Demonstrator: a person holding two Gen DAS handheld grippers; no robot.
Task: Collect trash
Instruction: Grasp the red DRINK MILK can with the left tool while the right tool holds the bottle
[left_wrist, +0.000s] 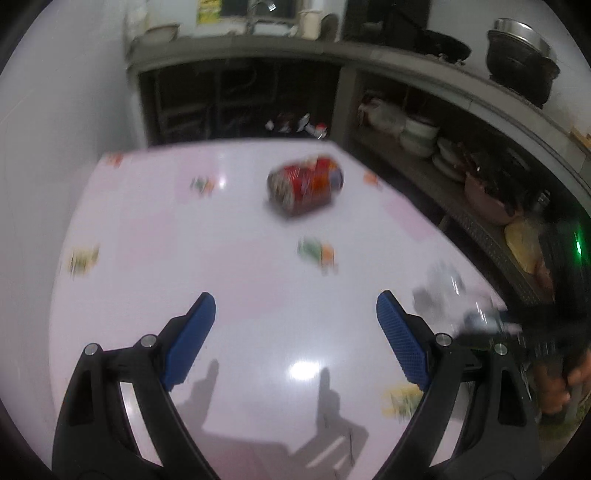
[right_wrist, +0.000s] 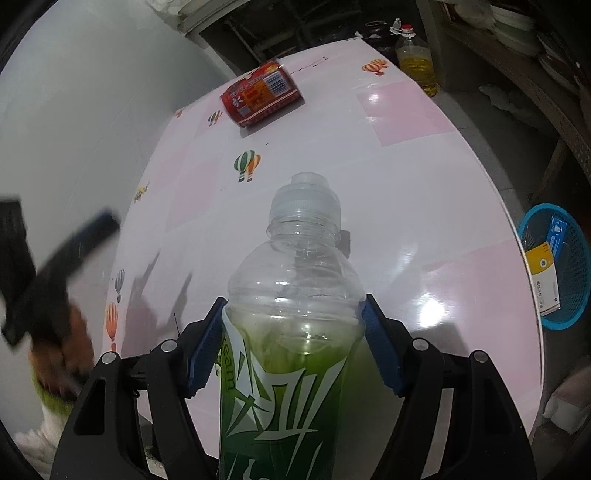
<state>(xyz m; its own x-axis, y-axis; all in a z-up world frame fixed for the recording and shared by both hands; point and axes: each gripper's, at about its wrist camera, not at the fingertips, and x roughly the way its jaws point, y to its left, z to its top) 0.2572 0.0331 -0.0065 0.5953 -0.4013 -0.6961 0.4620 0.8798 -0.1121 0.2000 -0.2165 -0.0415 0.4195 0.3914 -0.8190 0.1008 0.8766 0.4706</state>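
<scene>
Firmly, right tool (right_wrist: 293, 334) grips ribbed clear-plastic bottle (right_wrist: 295, 295).

The green label of the plastic bottle (right_wrist: 291, 332) between the right tool's fingers shows the letters "eam" running sideways, beside large white stylised characters that cannot be read. Print on the red can (right_wrist: 260, 94) ahead is illegible.

The left hand-held gripper (left_wrist: 295, 314) hangs wide apart above the table (left_wrist: 147, 229); a red can (left_wrist: 306, 185) lies beyond.
</scene>
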